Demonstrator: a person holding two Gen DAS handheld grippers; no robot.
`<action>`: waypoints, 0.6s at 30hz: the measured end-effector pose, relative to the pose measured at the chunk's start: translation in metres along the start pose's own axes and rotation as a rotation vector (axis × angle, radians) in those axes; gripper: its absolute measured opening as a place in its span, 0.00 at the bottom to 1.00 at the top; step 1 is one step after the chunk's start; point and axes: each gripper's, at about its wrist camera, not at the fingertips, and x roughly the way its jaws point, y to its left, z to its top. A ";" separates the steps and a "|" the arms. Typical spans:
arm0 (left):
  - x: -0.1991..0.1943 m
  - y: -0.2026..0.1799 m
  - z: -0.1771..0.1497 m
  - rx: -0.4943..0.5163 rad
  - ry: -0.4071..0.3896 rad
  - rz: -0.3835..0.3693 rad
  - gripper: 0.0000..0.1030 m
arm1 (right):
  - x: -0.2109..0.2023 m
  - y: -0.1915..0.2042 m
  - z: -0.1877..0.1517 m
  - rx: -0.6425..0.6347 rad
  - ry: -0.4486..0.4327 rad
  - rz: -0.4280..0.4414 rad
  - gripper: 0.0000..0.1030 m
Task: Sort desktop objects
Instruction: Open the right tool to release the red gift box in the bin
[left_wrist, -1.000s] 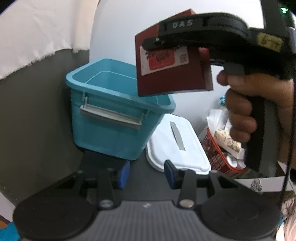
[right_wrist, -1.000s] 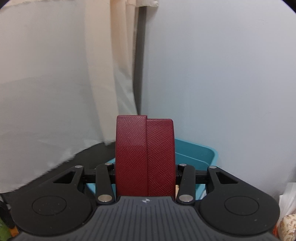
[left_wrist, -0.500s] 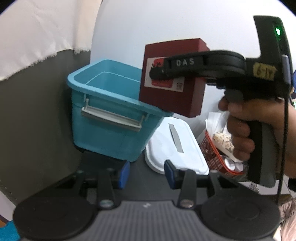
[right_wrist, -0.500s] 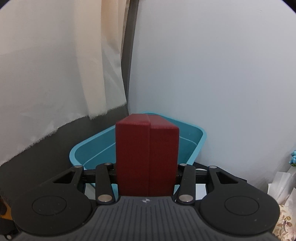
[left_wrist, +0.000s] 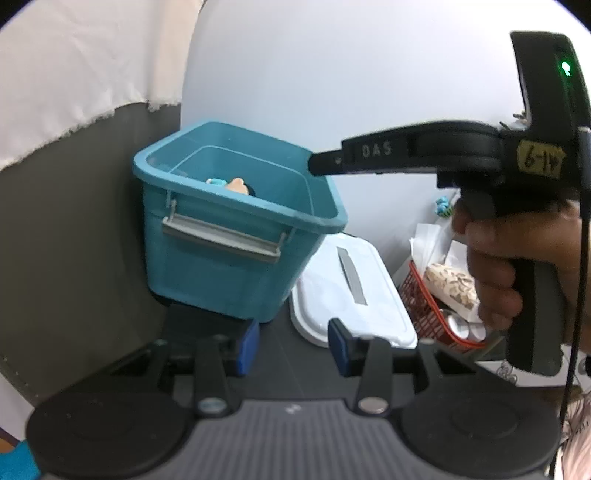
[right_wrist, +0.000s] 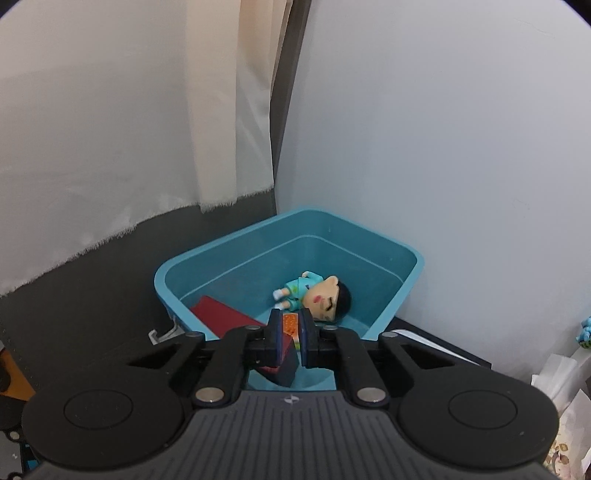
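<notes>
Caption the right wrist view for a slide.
Right gripper, shut and empty, above the teal bin holding a red box and a doll.
</notes>
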 end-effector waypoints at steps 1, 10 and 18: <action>0.000 0.000 0.000 -0.001 0.001 0.001 0.43 | 0.000 -0.001 0.001 0.015 -0.002 0.009 0.09; 0.003 0.000 0.000 0.011 -0.005 0.011 0.43 | 0.007 -0.006 0.001 0.050 0.010 0.016 0.10; 0.002 -0.001 0.000 0.017 -0.007 0.007 0.43 | -0.009 -0.017 -0.007 0.070 0.004 0.017 0.11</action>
